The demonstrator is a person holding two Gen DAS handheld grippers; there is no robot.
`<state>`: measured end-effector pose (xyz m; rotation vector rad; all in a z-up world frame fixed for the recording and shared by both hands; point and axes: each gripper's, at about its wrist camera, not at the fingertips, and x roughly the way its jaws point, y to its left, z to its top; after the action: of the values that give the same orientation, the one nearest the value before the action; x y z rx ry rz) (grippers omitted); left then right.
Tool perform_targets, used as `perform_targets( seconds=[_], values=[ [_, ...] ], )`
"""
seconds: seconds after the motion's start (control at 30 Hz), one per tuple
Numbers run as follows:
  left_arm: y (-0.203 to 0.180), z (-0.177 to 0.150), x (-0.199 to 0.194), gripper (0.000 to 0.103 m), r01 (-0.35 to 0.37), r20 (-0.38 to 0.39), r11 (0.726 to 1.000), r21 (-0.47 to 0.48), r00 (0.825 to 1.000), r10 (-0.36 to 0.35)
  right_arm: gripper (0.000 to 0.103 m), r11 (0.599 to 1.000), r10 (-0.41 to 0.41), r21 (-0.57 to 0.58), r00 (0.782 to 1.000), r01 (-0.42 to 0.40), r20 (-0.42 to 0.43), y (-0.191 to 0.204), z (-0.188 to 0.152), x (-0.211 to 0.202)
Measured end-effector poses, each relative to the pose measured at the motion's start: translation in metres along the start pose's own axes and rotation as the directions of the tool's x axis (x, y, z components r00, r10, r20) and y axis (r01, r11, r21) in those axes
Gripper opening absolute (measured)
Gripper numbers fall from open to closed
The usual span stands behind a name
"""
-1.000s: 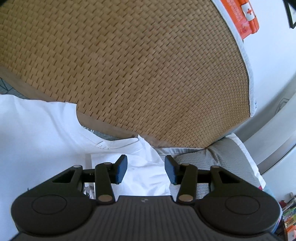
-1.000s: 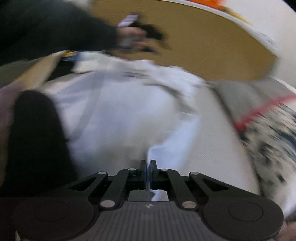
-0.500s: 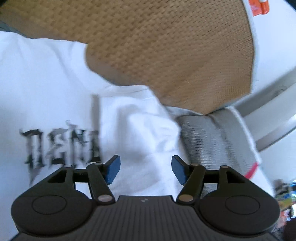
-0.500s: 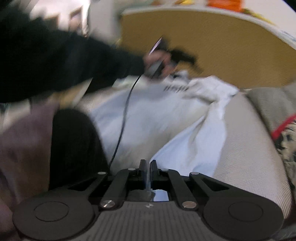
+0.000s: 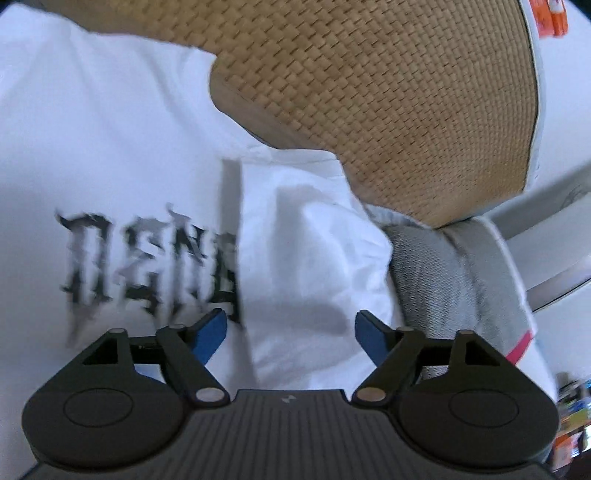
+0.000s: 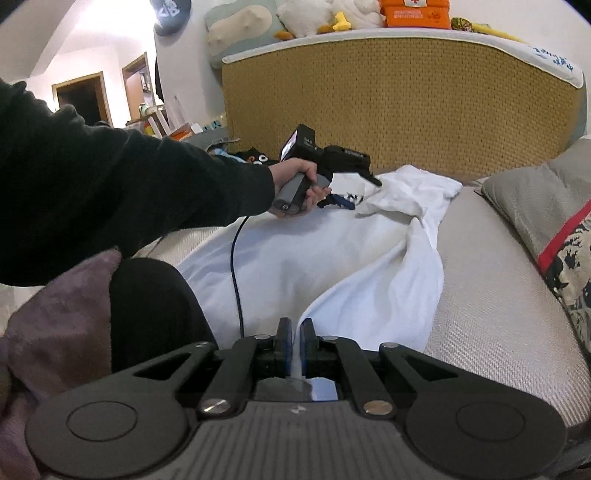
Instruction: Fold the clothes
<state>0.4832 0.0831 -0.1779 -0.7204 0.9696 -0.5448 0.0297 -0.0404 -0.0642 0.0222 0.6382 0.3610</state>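
Observation:
A white T-shirt (image 6: 325,258) with black lettering (image 5: 147,251) lies spread on the bed, its far end bunched near the headboard. My right gripper (image 6: 294,332) is shut on the shirt's near edge. My left gripper (image 5: 290,328) is open and empty, just above the shirt's crumpled upper part (image 5: 314,240). It also shows in the right wrist view (image 6: 345,201), held in the person's hand at the shirt's far end.
A woven tan headboard (image 6: 399,107) stands behind the shirt, with plush toys and an orange box (image 6: 417,14) on top. A grey pillow (image 6: 535,199) lies at the right. The person's black knee (image 6: 155,302) and a purple cushion (image 6: 55,332) are at the left.
The left gripper moved back over the shirt, so the lettering came into view, and its jaws opened wider. The right gripper pulled the shirt's edge toward the near side, staying shut.

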Motion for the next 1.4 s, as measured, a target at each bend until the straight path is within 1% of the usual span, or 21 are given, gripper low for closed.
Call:
perform_targets(
  seconds=[0.03,0.07,0.13,0.17,0.27,0.43,0.57,0.67,0.7,0.77,0.8,0.83,0.93,1.0,1.03,1.1,1.13,1.17,1.23,1.3,1.4],
  values=[
    [-0.002,-0.002,0.002,0.051,0.027,-0.005,1.0,0.004,1.0,-0.027,0.006,1.0,0.001,0.002,1.0,-0.001,-0.004,-0.001,-0.003,-0.004],
    [-0.004,-0.003,0.007,0.026,0.039,-0.009,0.999,0.017,0.999,-0.039,0.006,1.0,0.003,0.005,1.0,-0.002,-0.006,-0.002,-0.005,-0.006],
    [-0.012,-0.008,0.008,0.018,0.015,-0.001,0.997,0.069,1.0,-0.014,0.007,1.0,0.002,0.006,1.0,-0.002,-0.011,-0.002,-0.01,-0.01],
    [-0.014,-0.008,0.006,0.015,0.022,0.014,0.996,0.087,1.0,-0.023,0.007,1.0,0.002,0.005,1.0,-0.001,-0.015,-0.002,-0.012,-0.011],
    [-0.012,-0.005,-0.006,0.011,0.047,0.082,0.997,0.065,0.995,-0.052,0.007,1.0,0.001,-0.011,1.0,-0.001,-0.028,0.001,-0.016,-0.01],
    [-0.013,0.007,-0.029,0.009,0.096,0.17,0.992,0.079,0.979,-0.108,0.007,0.999,0.009,-0.036,1.0,-0.01,-0.025,0.006,-0.02,-0.012],
    [-0.015,0.018,-0.046,0.006,0.144,0.23,0.987,0.068,0.961,-0.156,0.008,0.999,0.037,-0.012,0.999,-0.037,0.024,0.001,-0.021,-0.019],
    [-0.011,0.031,-0.055,0.005,0.145,0.292,0.989,0.028,0.945,-0.147,0.008,0.998,0.058,-0.007,0.995,-0.057,0.08,-0.002,-0.02,-0.028],
    [-0.01,0.035,-0.057,0.005,0.143,0.311,0.99,0.012,0.94,-0.14,0.01,0.998,0.064,-0.001,0.993,-0.064,0.098,-0.004,-0.02,-0.031],
    [-0.004,0.036,-0.049,0.003,0.068,0.256,0.998,-0.006,0.964,-0.065,0.013,0.996,0.083,0.008,0.993,-0.083,0.081,-0.006,-0.022,-0.028],
    [-0.001,0.037,-0.044,0.002,0.03,0.227,0.999,-0.013,0.973,-0.026,0.013,0.995,0.097,0.01,0.995,-0.097,0.037,-0.007,-0.025,-0.021],
    [0.002,0.034,-0.041,0.002,0.022,0.206,1.0,-0.006,0.978,-0.02,0.013,0.994,0.111,0.013,0.994,-0.111,-0.007,-0.008,-0.027,-0.015],
    [0.007,0.022,-0.034,0.01,0.041,0.163,0.999,0.002,0.986,-0.041,0.015,0.993,0.115,-0.008,0.981,-0.118,-0.154,-0.005,-0.04,0.009],
    [0.006,0.015,-0.03,0.028,0.04,0.141,0.999,0.015,0.989,-0.041,0.019,0.996,0.082,-0.014,0.969,-0.087,-0.233,-0.006,-0.046,0.021],
    [0.003,0.013,-0.029,0.034,0.016,0.135,0.999,0.033,0.991,-0.02,0.019,0.998,0.059,-0.011,0.964,-0.064,-0.258,-0.008,-0.048,0.025],
    [0.0,0.012,-0.027,0.057,-0.007,0.104,0.999,0.039,0.995,0.003,0.021,1.0,0.004,0.005,0.954,-0.003,-0.299,-0.015,-0.051,0.03],
    [-0.001,0.012,-0.026,0.059,-0.011,0.084,0.999,0.038,0.996,0.008,0.021,1.0,-0.021,0.016,0.952,0.027,-0.305,-0.02,-0.05,0.03],
    [0.0,0.011,-0.026,0.059,-0.008,0.072,0.999,0.045,0.997,0.005,0.022,0.999,-0.035,0.028,0.957,0.044,-0.287,-0.024,-0.048,0.026],
    [-0.001,0.006,-0.03,0.062,-0.015,0.079,0.998,0.065,0.997,0.009,0.034,0.997,-0.052,0.048,0.974,0.064,-0.219,-0.029,-0.042,0.017],
    [0.0,0.004,-0.029,0.072,-0.015,0.079,0.998,0.065,0.997,0.01,0.041,0.995,-0.076,0.052,0.987,0.084,-0.144,-0.034,-0.035,0.011],
    [0.0,0.006,-0.022,0.074,-0.049,0.092,0.996,0.07,0.995,0.042,0.041,0.993,-0.116,0.014,0.99,0.118,-0.076,-0.036,-0.016,0.016]
  ],
)
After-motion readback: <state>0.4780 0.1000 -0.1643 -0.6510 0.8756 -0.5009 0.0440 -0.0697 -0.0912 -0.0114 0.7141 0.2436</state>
